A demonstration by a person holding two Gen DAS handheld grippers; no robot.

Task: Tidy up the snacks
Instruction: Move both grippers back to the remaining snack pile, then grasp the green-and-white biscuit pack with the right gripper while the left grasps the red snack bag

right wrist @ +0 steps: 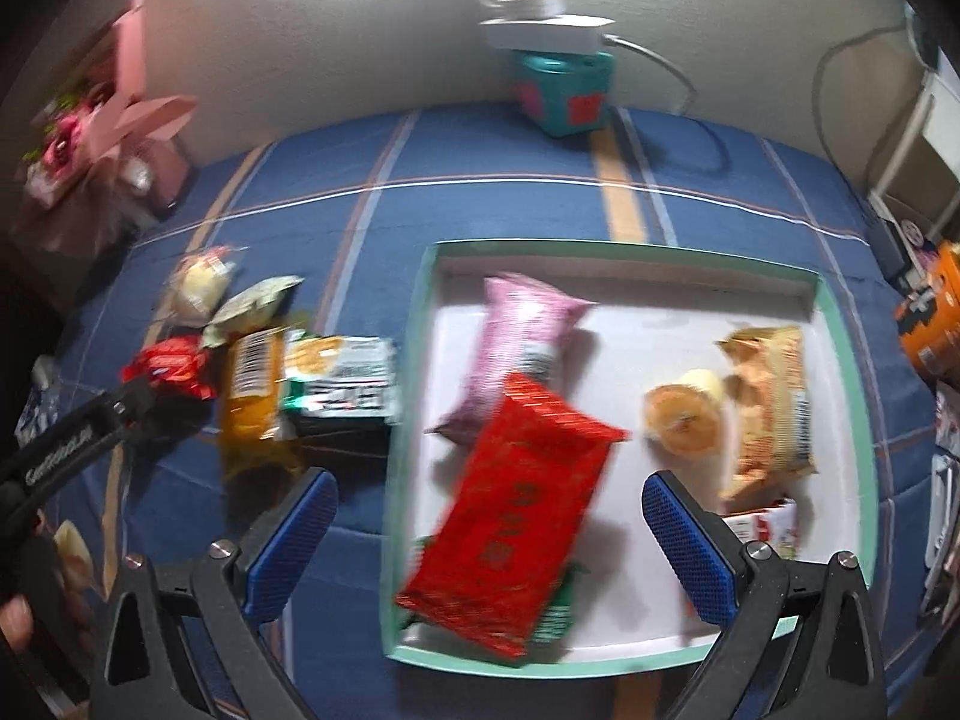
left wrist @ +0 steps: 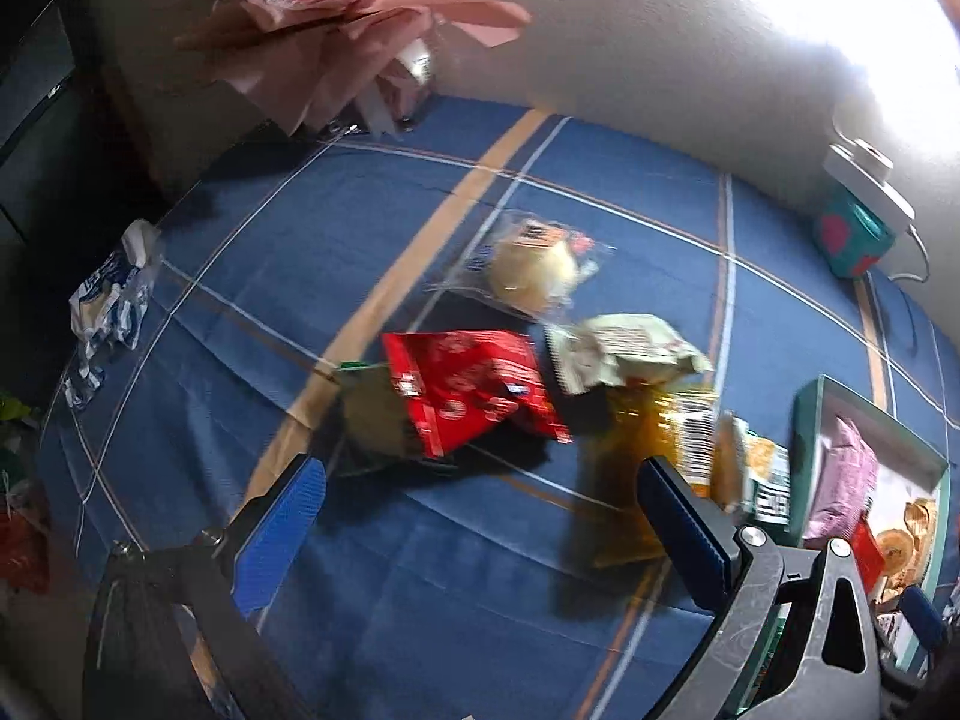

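A teal-rimmed white tray lies on the blue cloth and holds a pink packet, a red packet, a round pastry and an orange-beige packet. My right gripper is open above the tray's near edge, over the blurred red packet. Left of the tray lie loose snacks: a red bag, a pale green packet, a yellow packet, a clear-wrapped bun. My left gripper is open and empty, just short of these snacks. Its arm shows in the right wrist view.
A pink paper bouquet stands at the back left. A teal box with a white device on top stands at the back by the wall, with a cable. A crumpled white-blue wrapper lies at the cloth's left edge. An orange box sits at the right.
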